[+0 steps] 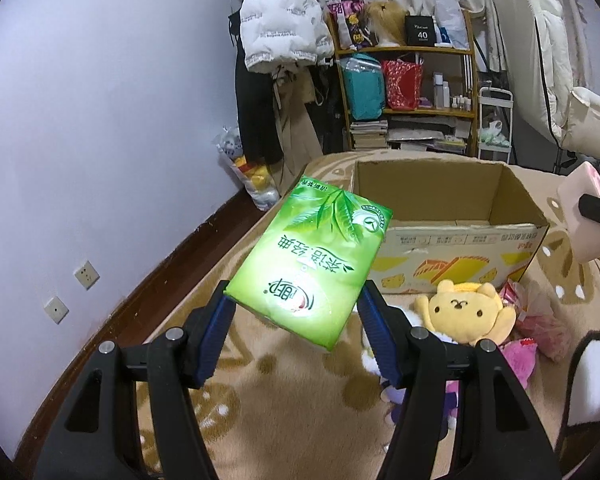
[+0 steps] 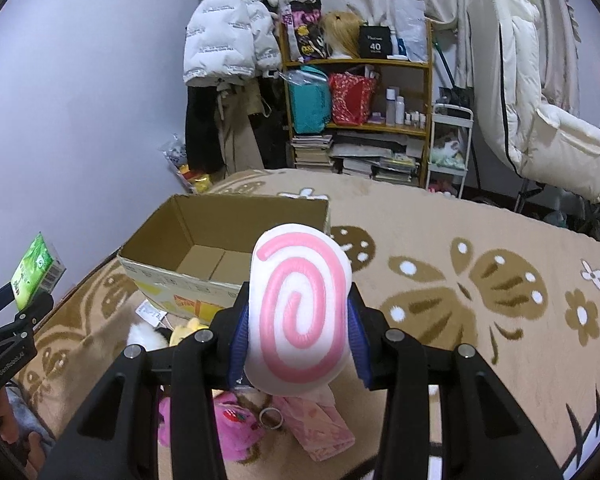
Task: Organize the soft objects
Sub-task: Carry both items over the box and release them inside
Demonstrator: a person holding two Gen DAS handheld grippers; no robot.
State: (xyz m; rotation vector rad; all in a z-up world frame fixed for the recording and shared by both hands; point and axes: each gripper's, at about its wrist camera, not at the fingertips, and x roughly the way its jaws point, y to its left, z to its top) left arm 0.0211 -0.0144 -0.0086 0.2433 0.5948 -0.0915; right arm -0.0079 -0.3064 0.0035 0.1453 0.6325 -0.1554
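Green tissue pack (image 1: 314, 258), clamped by its near end in the left tool (image 1: 296, 312), could sag and miss the cardboard box (image 1: 452, 216) at one o'clock, while the right tool (image 2: 298, 320) squeezes a spiral-patterned plush (image 2: 300, 304).

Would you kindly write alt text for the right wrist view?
The right gripper clamps a white plush with a pink spiral above a beige patterned blanket. An open, empty cardboard box sits just beyond, with more soft toys below.

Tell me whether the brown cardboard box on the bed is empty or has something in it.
Empty, as far as shown: the brown cardboard box stands open-topped, and the right wrist view shows only bare cardboard floor inside; its near corner is hidden.
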